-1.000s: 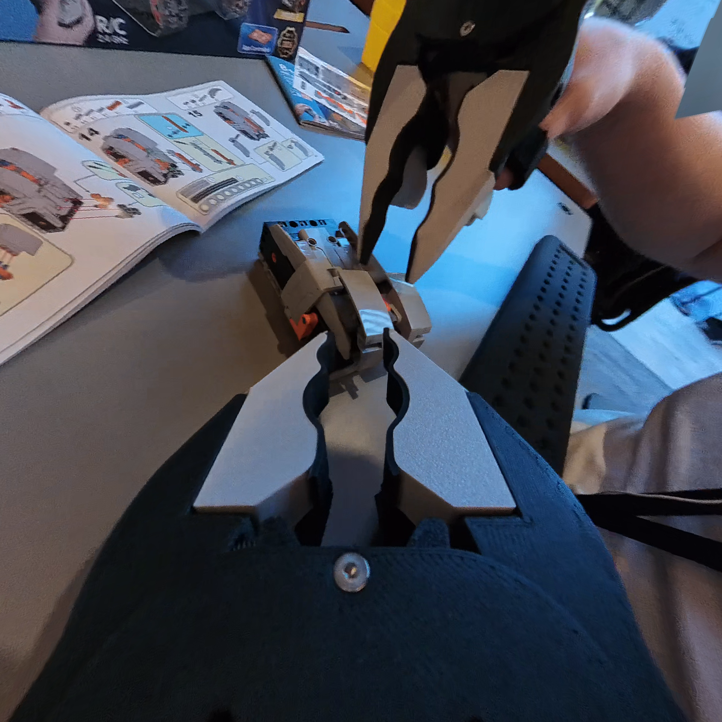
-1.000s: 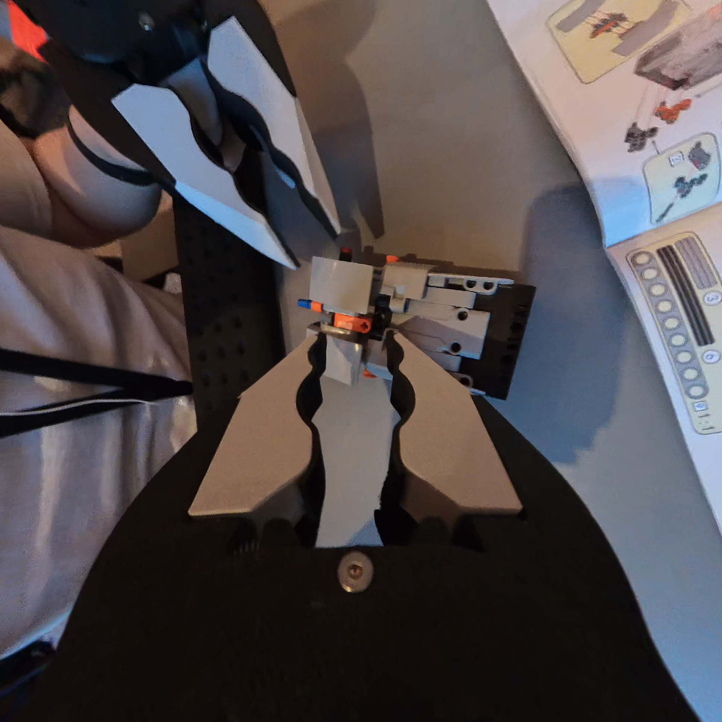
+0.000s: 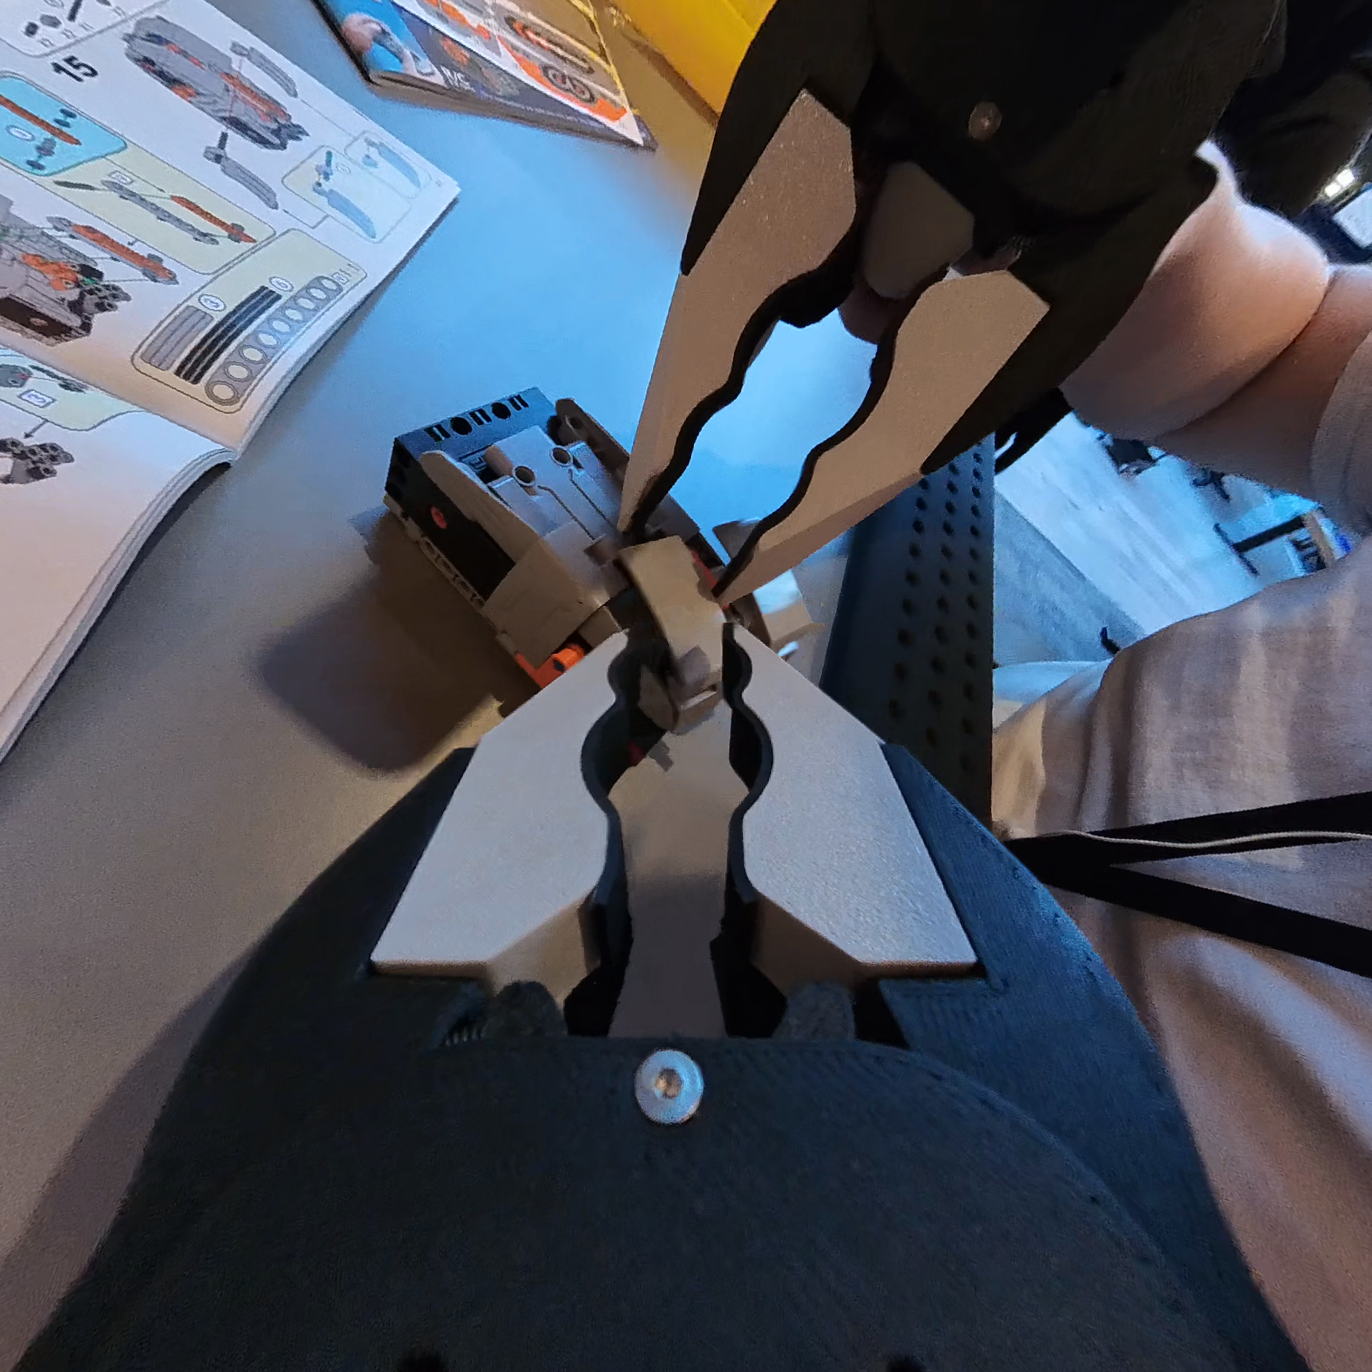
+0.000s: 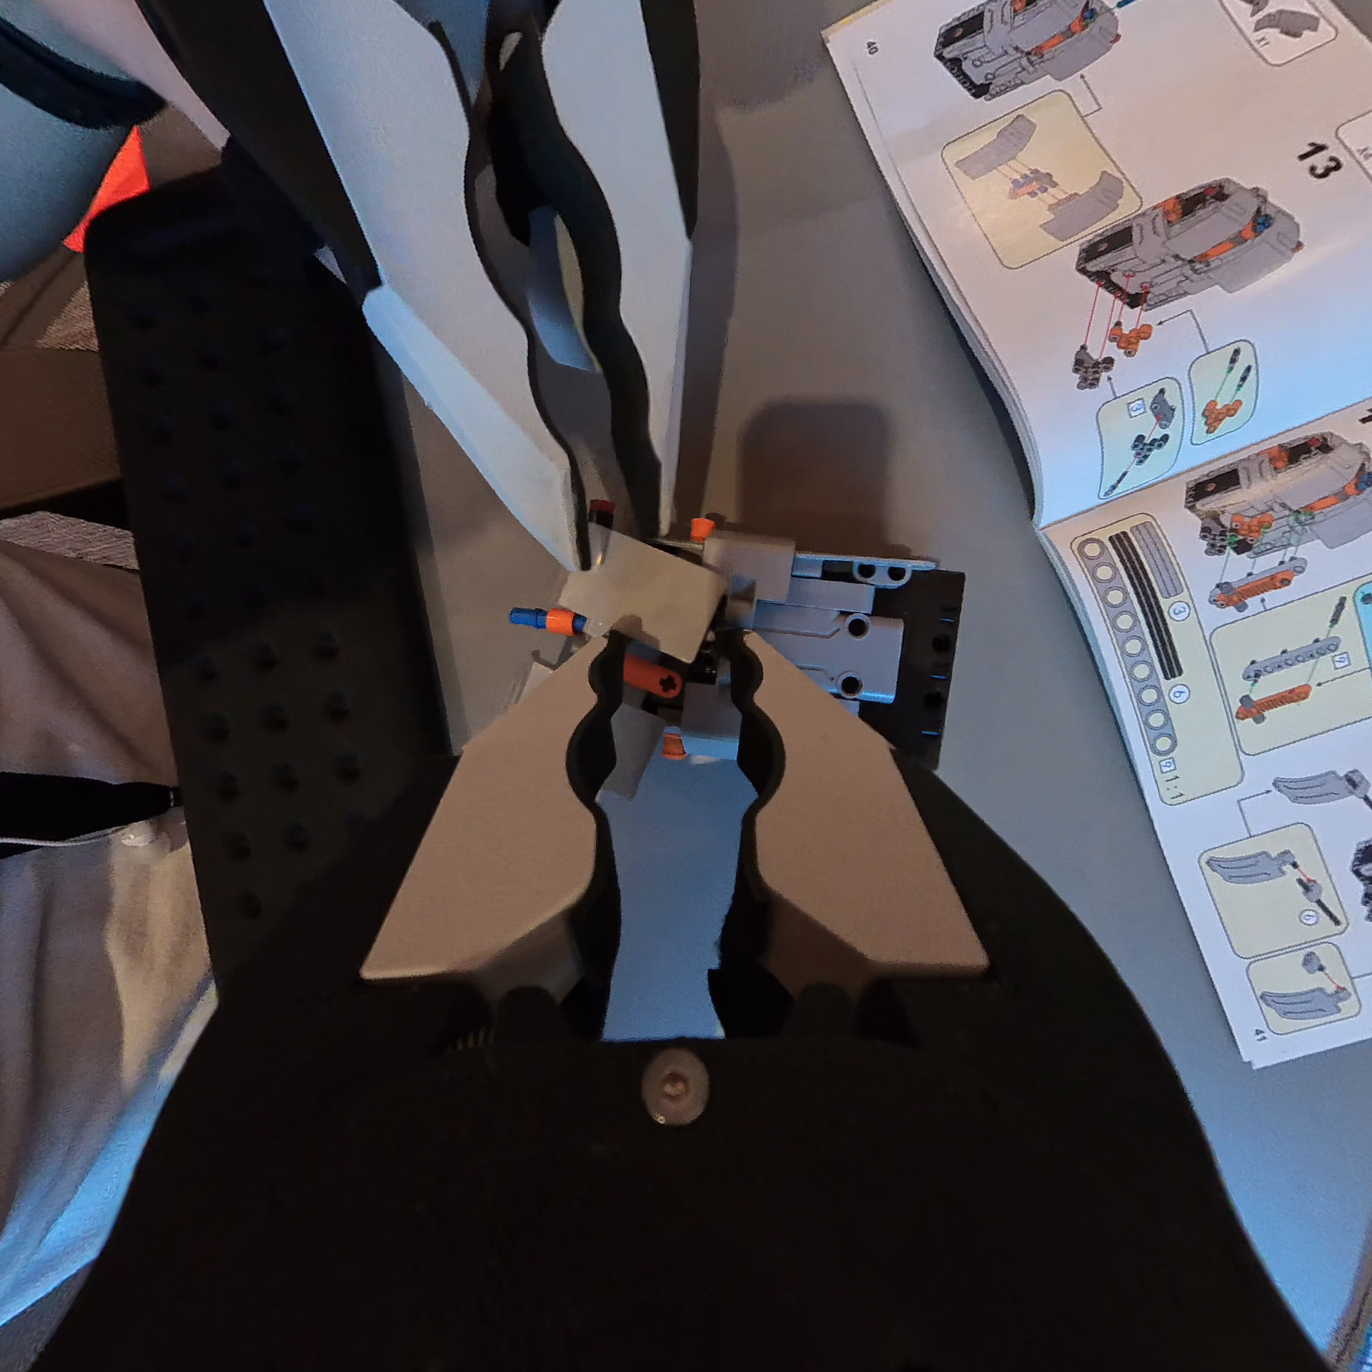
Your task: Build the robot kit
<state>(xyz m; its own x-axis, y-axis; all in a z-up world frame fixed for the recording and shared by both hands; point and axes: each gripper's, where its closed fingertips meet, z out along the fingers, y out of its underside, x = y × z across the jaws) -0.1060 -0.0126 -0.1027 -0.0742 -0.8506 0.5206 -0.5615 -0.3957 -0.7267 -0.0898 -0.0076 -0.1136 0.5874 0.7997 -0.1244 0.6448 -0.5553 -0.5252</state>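
A grey, black and orange brick model (image 3: pixel 512 520) lies on the grey table (image 3: pixel 185 779), its near end seemingly raised a little. My left gripper (image 3: pixel 677 644) is shut on the lower end of the model's grey curved panel (image 3: pixel 672 586). My right gripper (image 3: pixel 677 560) comes down from the upper right, its two tips on either side of the same panel. In the right wrist view my right gripper (image 4: pixel 670 655) is closed across the model (image 4: pixel 839 638) under the panel (image 4: pixel 653 594). The left gripper (image 4: pixel 624 549) meets the panel from above.
An open instruction booklet (image 3: pixel 185 245) lies left of the model and shows at the right in the right wrist view (image 4: pixel 1188 445). A second booklet (image 3: pixel 505 67) and a yellow box (image 3: pixel 690 44) lie beyond. A black perforated chair part (image 3: pixel 920 631) and a person's arm (image 3: pixel 1225 312) are close by. Less than 4 cm separates the two grippers' tips.
Both grippers have closed in on the model. The right gripper has come down from just behind the panel and now straddles it. The model has turned and tilted slightly.
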